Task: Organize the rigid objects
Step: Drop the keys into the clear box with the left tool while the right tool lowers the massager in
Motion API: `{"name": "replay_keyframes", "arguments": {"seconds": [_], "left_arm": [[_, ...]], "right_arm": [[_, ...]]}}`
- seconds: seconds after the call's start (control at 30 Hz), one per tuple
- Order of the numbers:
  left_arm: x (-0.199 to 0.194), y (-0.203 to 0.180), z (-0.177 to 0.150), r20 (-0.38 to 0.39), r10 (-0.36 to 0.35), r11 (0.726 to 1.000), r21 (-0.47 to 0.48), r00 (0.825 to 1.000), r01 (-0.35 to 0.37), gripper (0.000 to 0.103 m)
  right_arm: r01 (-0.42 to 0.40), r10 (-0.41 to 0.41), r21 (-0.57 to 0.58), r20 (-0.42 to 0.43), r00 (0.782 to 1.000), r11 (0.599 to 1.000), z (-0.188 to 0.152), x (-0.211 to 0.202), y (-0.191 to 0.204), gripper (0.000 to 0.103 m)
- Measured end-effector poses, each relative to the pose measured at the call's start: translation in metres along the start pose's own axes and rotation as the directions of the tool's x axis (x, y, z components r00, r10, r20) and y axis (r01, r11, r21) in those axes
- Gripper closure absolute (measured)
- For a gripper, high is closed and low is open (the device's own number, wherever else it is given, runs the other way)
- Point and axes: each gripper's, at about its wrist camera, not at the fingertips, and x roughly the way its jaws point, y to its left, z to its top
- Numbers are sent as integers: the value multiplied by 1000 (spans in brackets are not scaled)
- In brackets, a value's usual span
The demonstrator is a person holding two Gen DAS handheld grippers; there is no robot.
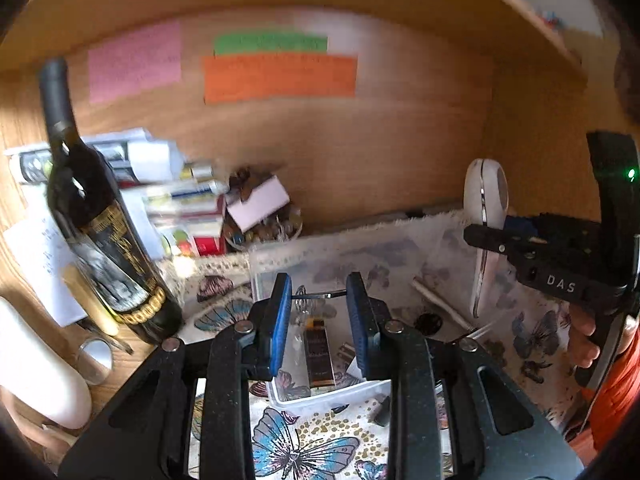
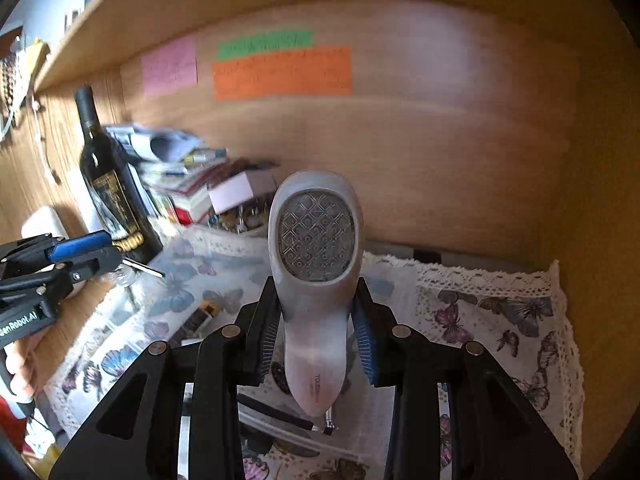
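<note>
The right gripper (image 2: 316, 344) is held level above the butterfly-print cloth (image 2: 496, 320), its blue-padded fingers (image 2: 364, 344) pinching the narrow handle of one white handheld grooming device (image 2: 316, 280). The device stands upright out of the gripper, its oval patterned head facing the right wrist camera; from the left wrist view the same device (image 1: 486, 216) shows edge-on, clamped in the black fingers at the right of the picture, with the person's hand (image 1: 580, 340) wrapped round the grip below.

The left gripper (image 1: 320, 320) points forward and down over one clear plastic container (image 1: 320, 400) that sits on the cloth. Its two blue pads (image 1: 280, 320) are pressed in on a small metal piece (image 1: 320, 295), a thin bar that spans the narrow gap between them with something glassy hanging below; what it is I cannot tell. In the right wrist view that gripper (image 2: 88, 256) appears at the left, a slim metal bar sticking out of its tip.

Inside the container lies one dark, brown-labelled tube (image 1: 318, 360). One dark wine bottle (image 1: 104, 248) stands at the left of the bench, in front of a stack of boxes and papers (image 1: 176, 200). Three coloured paper notes are stuck to the wooden back panel: one pink (image 1: 134, 62), one green (image 1: 270, 43), one orange (image 1: 280, 78).
</note>
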Motion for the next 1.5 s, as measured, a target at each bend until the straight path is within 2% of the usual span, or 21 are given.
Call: {"name": "replay_keyframes", "arguments": {"seconds": [0.27,0.57,0.7,0.9,1.0,1.07,1.13,1.23,1.4,1.5], "left_arm": [[40,5,-17,-118,0,1000,-22,993,-3,75],[47,3,-19,-144,-15,1000,-3,990,14,75],[41,2,-18,-131,-15,1000,1,991,15,75],[24,2,-11,-97,-13,1000,-5,995,13,75],[14,3,-9,-78,-10,1000,-7,997,10,74],[6,2,-9,-63,-6,1000,-6,998,6,71],[0,2,-9,-53,0,1000,-8,999,0,62],[-11,2,-13,-46,3,1000,-12,999,-4,54],[-18,-4,-29,-63,26,1000,9,998,-26,39],[-19,-9,-43,-92,21,1000,20,996,-19,39]], "right_arm": [[2,-5,-20,-103,995,1000,-14,30,1,71],[5,-10,-25,-196,980,1000,-18,50,5,71],[4,-9,-28,-200,980,1000,-20,50,5,70],[2,-5,-18,-161,987,1000,-18,31,5,70],[0,-3,-20,-130,992,1000,-17,15,8,65],[-3,0,-23,-110,994,1000,-17,5,11,61],[-6,4,-25,-87,996,1000,-17,-8,15,57],[-21,20,-28,-59,998,999,-21,-25,19,50],[-24,23,-38,-36,999,999,-35,-42,22,45],[-31,29,-32,-40,999,999,-45,-48,21,44]]}}
